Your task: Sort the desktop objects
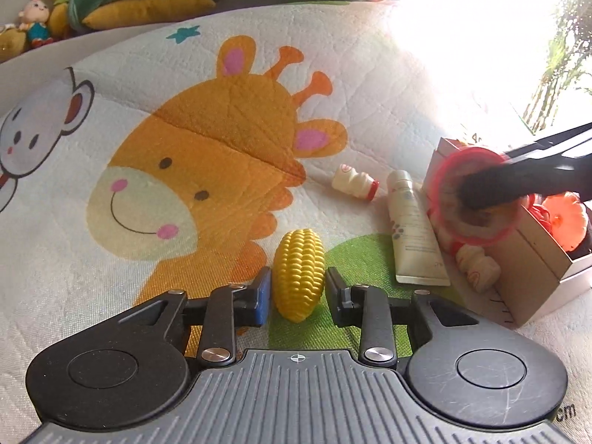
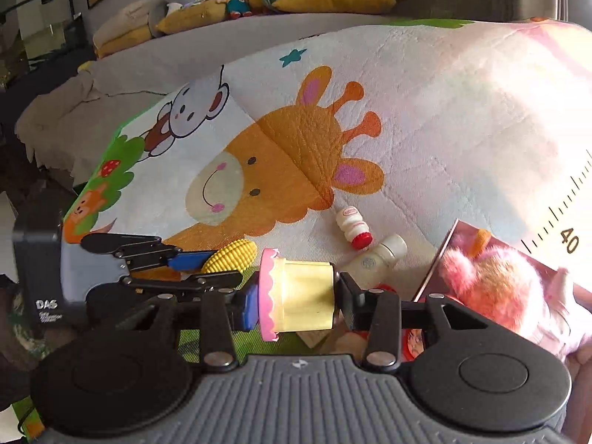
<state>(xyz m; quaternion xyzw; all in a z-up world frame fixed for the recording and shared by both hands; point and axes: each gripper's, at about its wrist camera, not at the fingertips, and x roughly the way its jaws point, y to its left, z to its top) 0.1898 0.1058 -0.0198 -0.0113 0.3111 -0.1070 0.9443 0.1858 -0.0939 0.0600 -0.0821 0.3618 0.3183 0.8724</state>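
Both tools grip toys: corn [image 1: 299, 274], cupcake [image 2: 296, 294].

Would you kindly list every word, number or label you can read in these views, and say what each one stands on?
"40": beside the printed ruler scale on the cartoon giraffe play mat.
"DAS": white letters on the black gripper body; the smaller lines beneath are unreadable.
"cm": mat's edge.
Red label on the small white toy bottle: too small.
White cream tube: print blurred.

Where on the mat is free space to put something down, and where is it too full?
Free: the giraffe's face and the white mat beyond its ears, as far as the small bottle. Crowded: the near right, where corn, tube, a second small bottle and the box lie close together.
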